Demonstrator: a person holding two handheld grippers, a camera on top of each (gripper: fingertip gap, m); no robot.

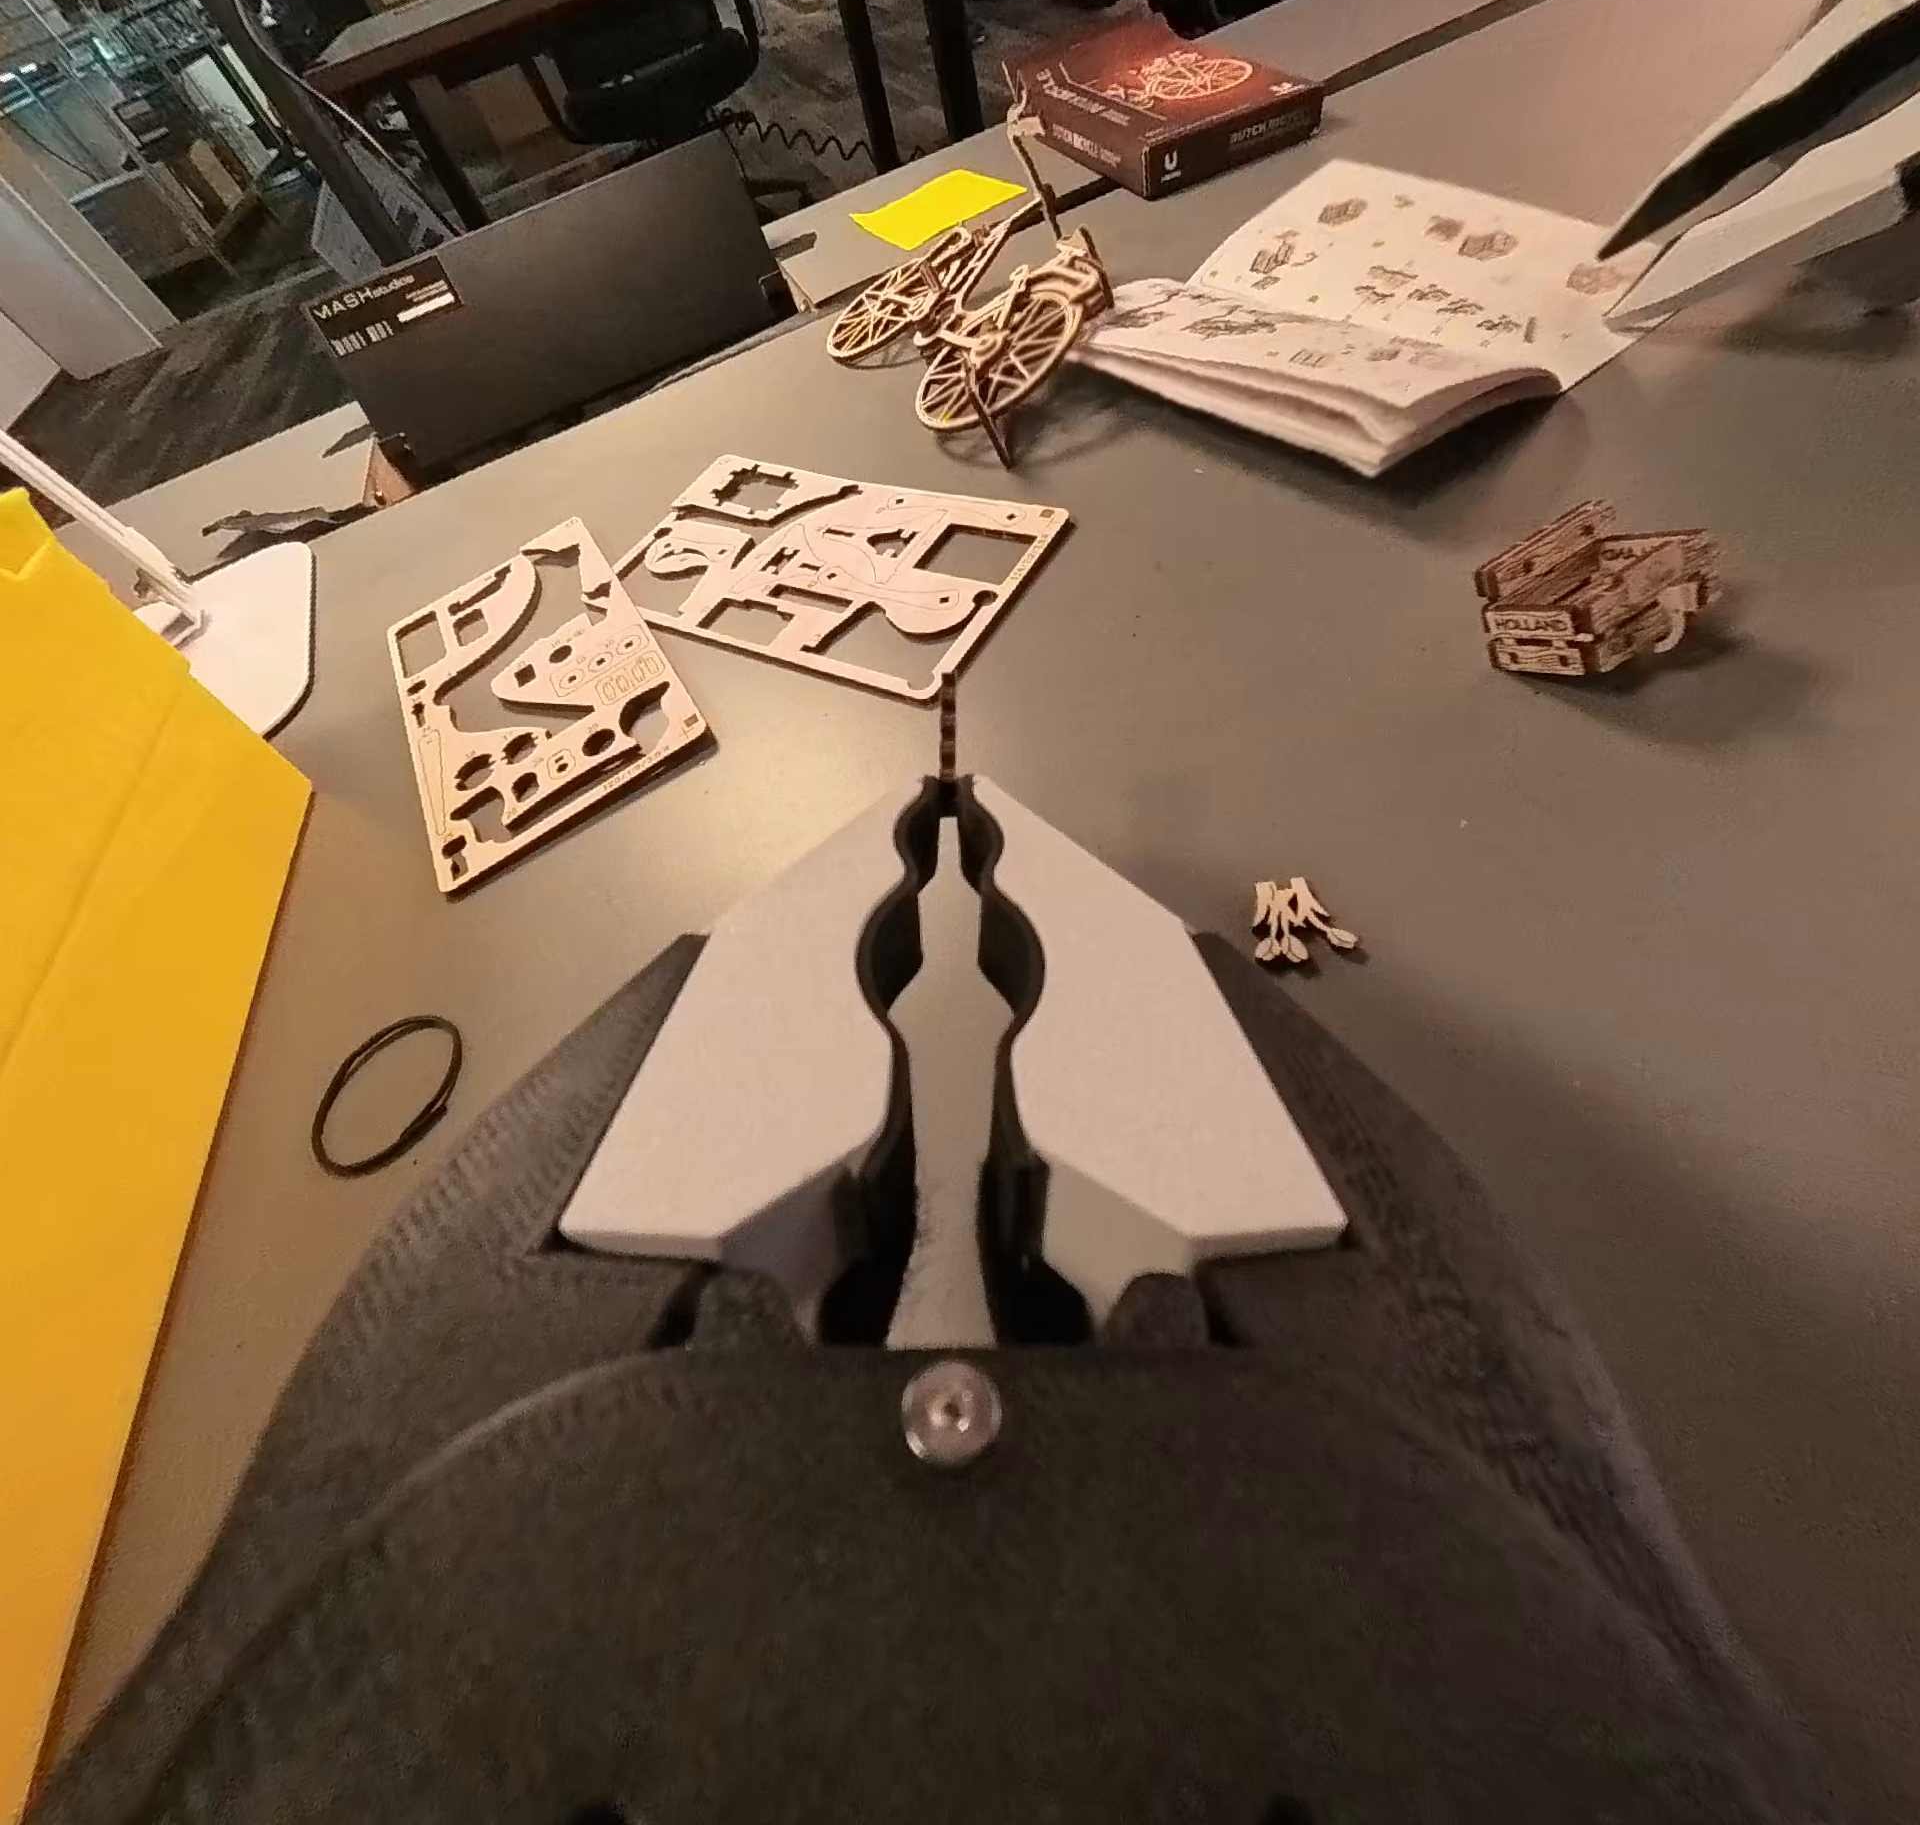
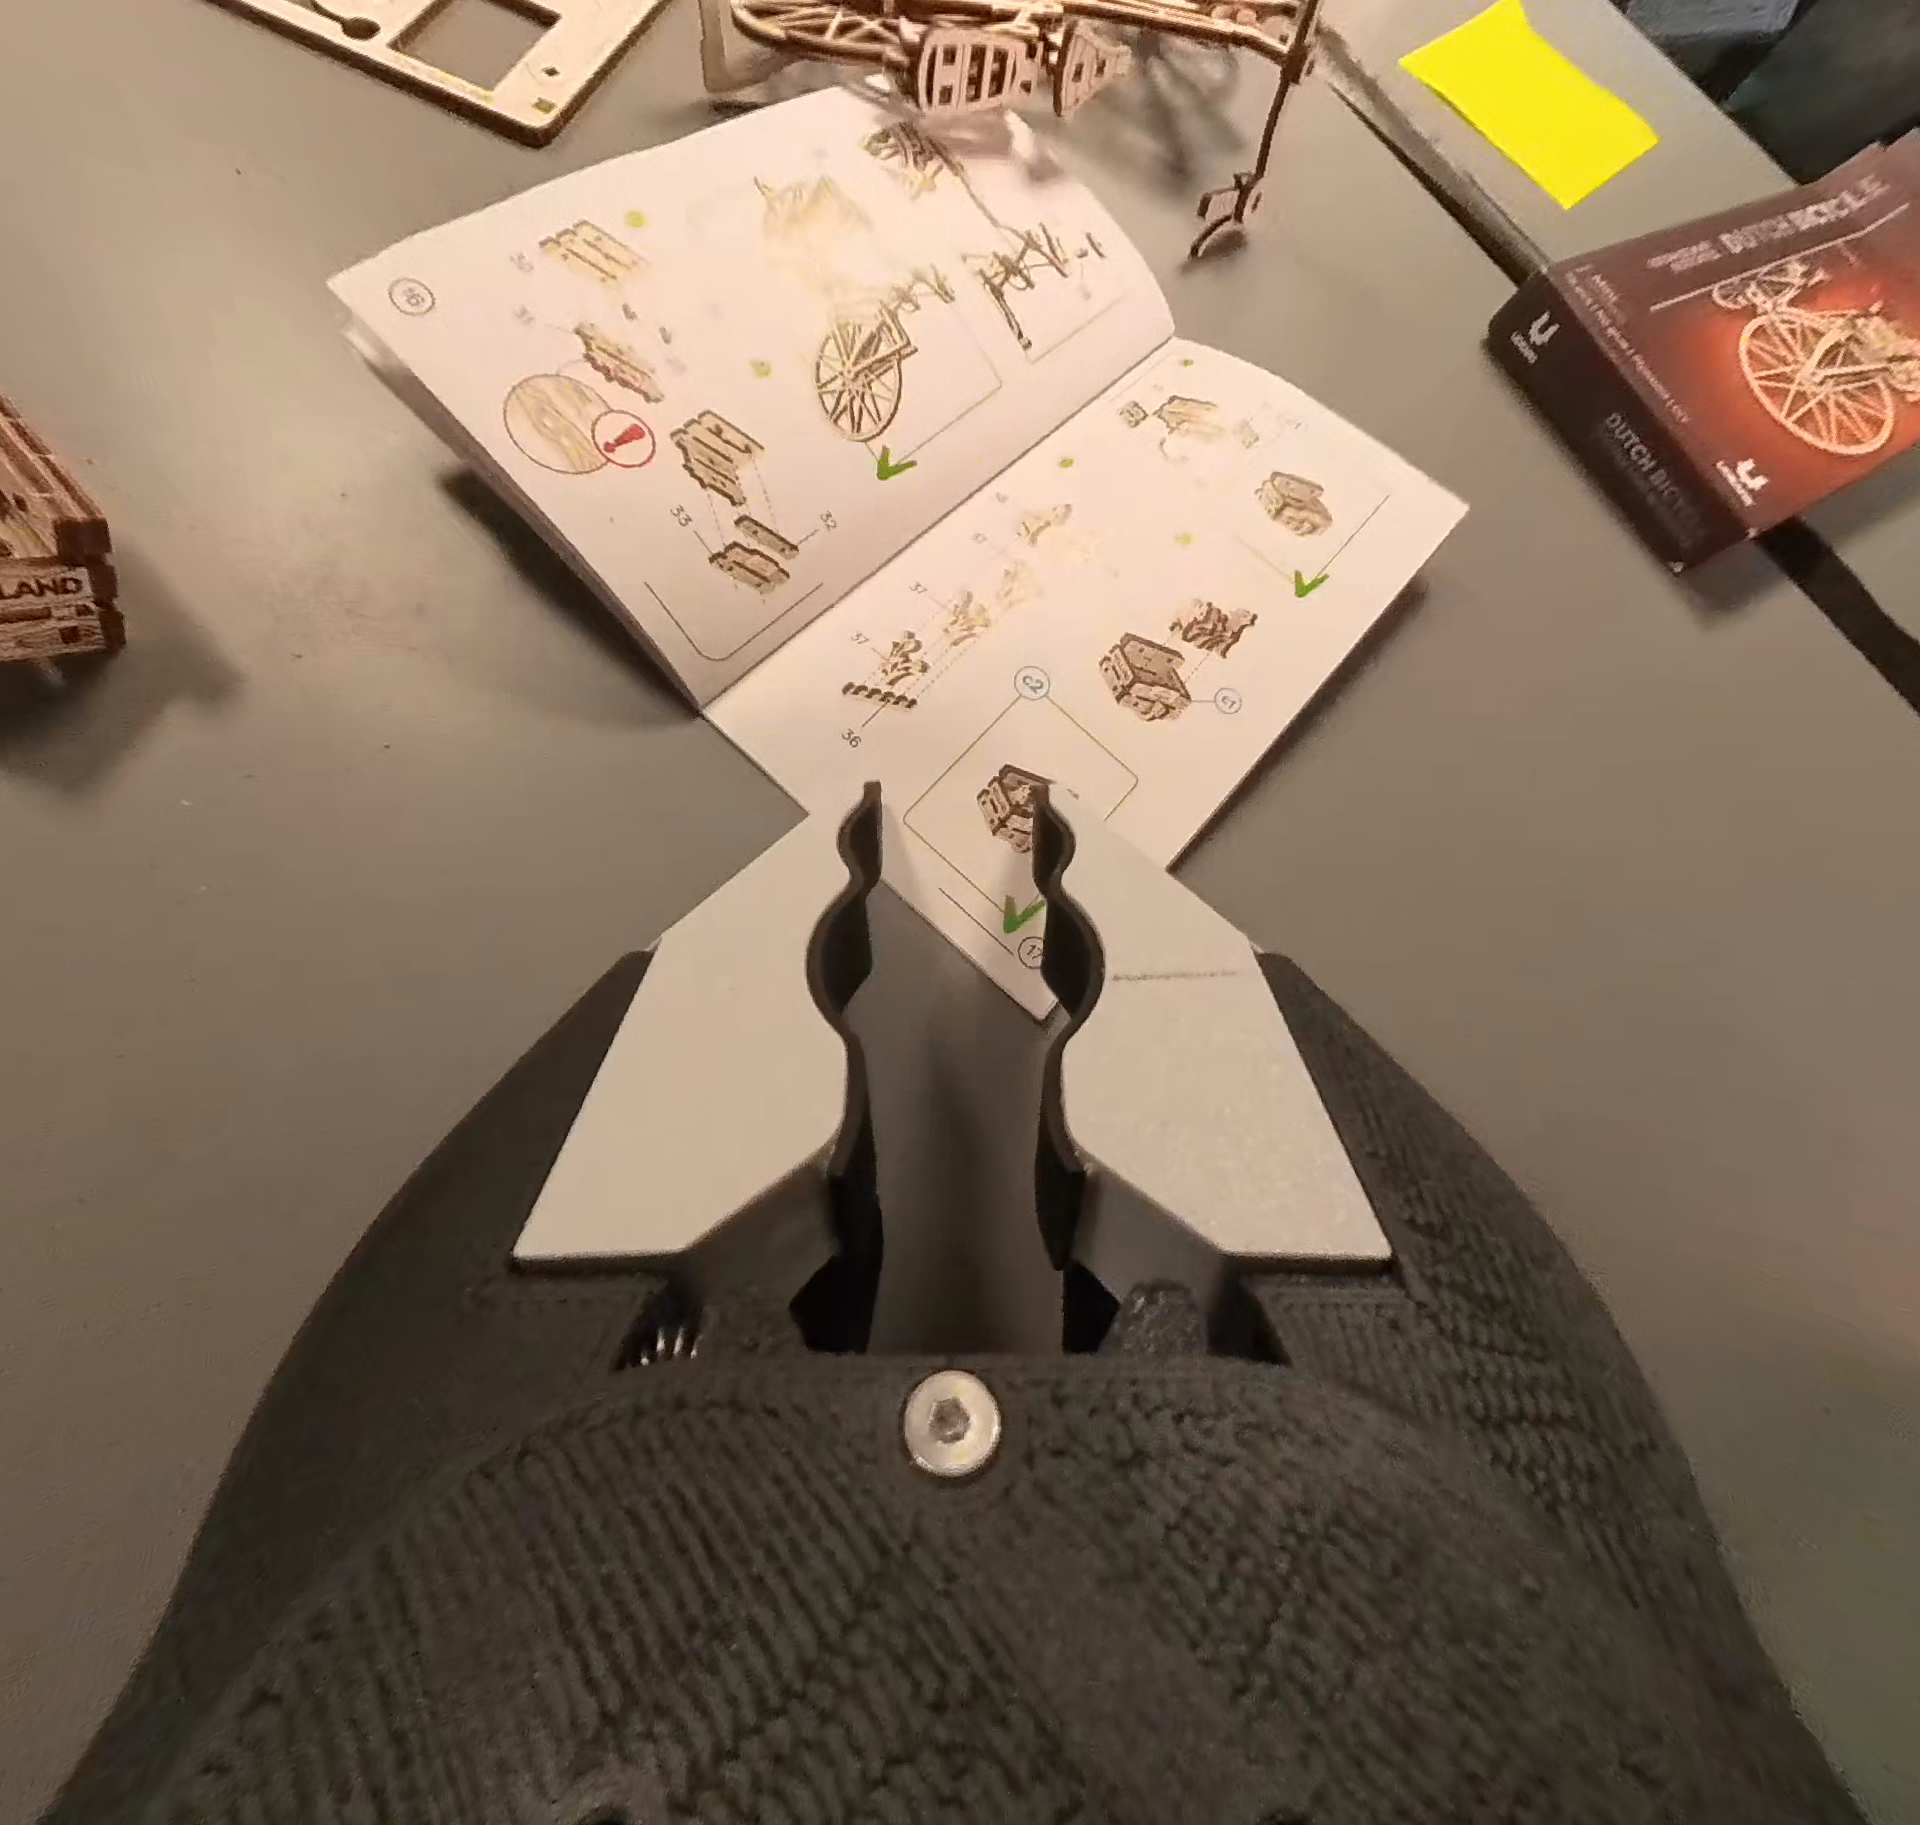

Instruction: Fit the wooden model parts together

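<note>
My left gripper (image 1: pixel 948 788) is shut on a thin notched wooden strip (image 1: pixel 948 726) that stands upright out of its tips, above the grey table. A small wooden flower piece (image 1: pixel 1299 921) lies just right of it. A wooden crate (image 1: pixel 1595 599) sits farther right; its corner shows in the right wrist view (image 2: pixel 52 549). The wooden bicycle model (image 1: pixel 971 321) stands at the back and shows in the right wrist view (image 2: pixel 997 19). My right gripper (image 2: pixel 961 809) is open and empty over the open instruction booklet (image 2: pixel 883 425). It also shows in the left wrist view (image 1: pixel 1621 269).
Two punched-out wooden sheets (image 1: pixel 551 695) (image 1: pixel 852 580) lie left of centre. A black rubber band (image 1: pixel 387 1089) lies at the left near a yellow board (image 1: pixel 114 892). The dark kit box (image 1: pixel 1164 102) and a yellow sticky note (image 1: pixel 935 206) sit at the back. My hands' fingertips stand some 30 cm from each other. The small wooden flower piece (image 1: pixel 1299 921) lies around 7 cm away from my left fingertips. Between my right fingertips and the wooden bicycle model (image 1: pixel 971 321) there is roughly 20 cm.
</note>
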